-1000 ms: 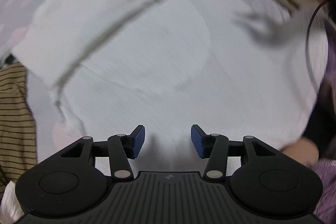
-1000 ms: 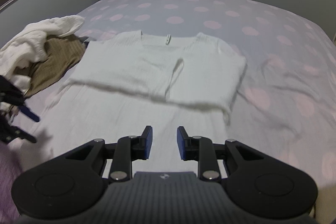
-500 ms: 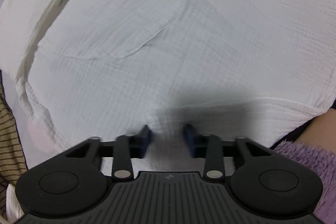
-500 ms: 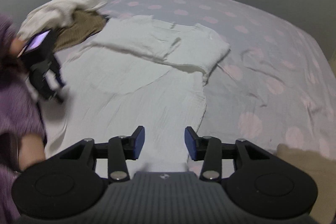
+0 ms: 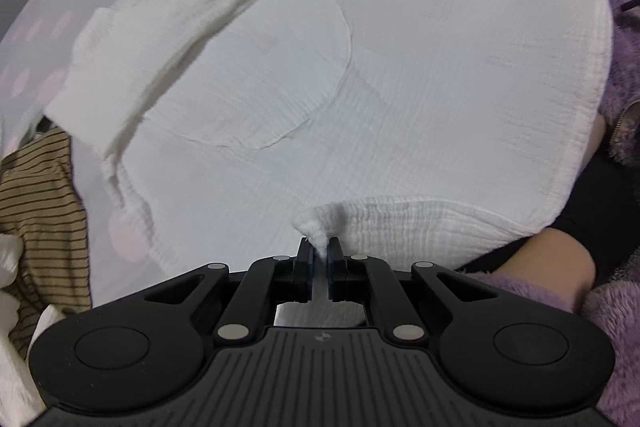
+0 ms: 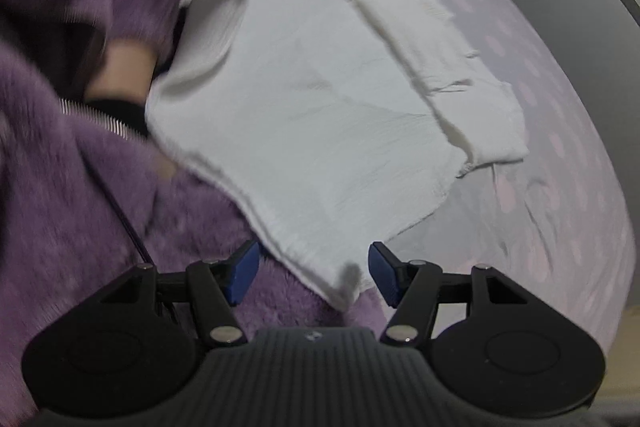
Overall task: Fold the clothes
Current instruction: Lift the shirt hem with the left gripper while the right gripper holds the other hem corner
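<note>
Progress on the fold is partial. White garment lies spread on the bed, whose sheet is pale lilac with pink dots. Its far portion, with both sleeves, is already turned in over the body and forms a straight folded band across the far side. The near portion, ending in the hem, remains unfolded.

Left hand-held gripper: pads pressed together on the near left corner of the hem, with a small tuft of cloth bunched between them. From that corner the hem runs rightward, appearing raised clear of the sheet.

Right hand-held gripper: fingers spread wide apart, holding nothing. The near right corner of the hem lies between the fingertips, within reach but not clamped. This view is motion-blurred, so fine contact cannot be confirmed.

Remaining work, as judged: clamp the second hem corner, carry the hem toward the far folded band, then flatten and reduce the stack further.

Striped brown garment sits at the near left, just beside the white one, and appears not yet folded. Purple fleece sleeve of the operator occupies the near side.
</note>
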### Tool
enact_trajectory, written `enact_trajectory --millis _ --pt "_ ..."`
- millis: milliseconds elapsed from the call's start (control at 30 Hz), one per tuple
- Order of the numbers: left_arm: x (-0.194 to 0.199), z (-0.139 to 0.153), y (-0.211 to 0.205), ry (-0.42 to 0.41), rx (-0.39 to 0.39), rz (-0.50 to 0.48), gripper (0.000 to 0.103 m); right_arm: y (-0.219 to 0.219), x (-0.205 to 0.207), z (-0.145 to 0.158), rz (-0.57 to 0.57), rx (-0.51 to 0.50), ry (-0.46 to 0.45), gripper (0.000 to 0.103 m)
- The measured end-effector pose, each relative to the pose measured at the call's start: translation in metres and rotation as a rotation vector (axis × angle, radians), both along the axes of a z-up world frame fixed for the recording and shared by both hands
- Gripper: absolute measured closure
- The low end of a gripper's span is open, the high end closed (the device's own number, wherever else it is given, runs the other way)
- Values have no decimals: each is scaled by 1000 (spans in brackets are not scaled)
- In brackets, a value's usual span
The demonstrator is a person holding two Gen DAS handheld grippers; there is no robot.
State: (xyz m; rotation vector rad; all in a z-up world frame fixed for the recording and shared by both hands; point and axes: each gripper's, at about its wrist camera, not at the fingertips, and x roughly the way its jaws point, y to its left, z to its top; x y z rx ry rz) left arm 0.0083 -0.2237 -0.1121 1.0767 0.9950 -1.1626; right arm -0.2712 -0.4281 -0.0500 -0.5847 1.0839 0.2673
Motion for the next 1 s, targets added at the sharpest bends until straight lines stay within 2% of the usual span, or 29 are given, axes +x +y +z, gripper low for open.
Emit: enact_trajectory --millis 100,133,233,267,300,367,400,567,700,800,1000 --pt "0 18 9 -19 -45 29 99 4 2 -13 40 -75 15 43" --pt "0 25 12 -24 -65 46 99 3 3 -15 41 -62 17 46" --pt "1 43 24 -35 -150 136 99 3 5 -21 43 -44 19 61" --pt "-1 50 29 -30 -193 171 99 4 5 -23 43 -45 18 69" --pt "-3 58 34 -24 -236 206 99 4 6 -23 32 -49 15 73" --pt "-8 72 46 -18 -335 275 99 4 10 -25 -28 -46 2 92" --pt "-12 78 53 -32 -381 312 99 3 11 -23 -73 -41 -18 95" --pt "-27 93 90 -119 -574 504 100 -7 8 -7 -276 18 -164 95" --pt "-28 99 118 -177 -692 628 100 -17 1 8 -412 7 -269 95" --pt "-28 104 131 -216 -736 662 100 -20 -3 21 -474 -38 -345 96" --pt "-41 118 157 -257 -808 705 100 -10 -7 43 -491 -113 -443 96"
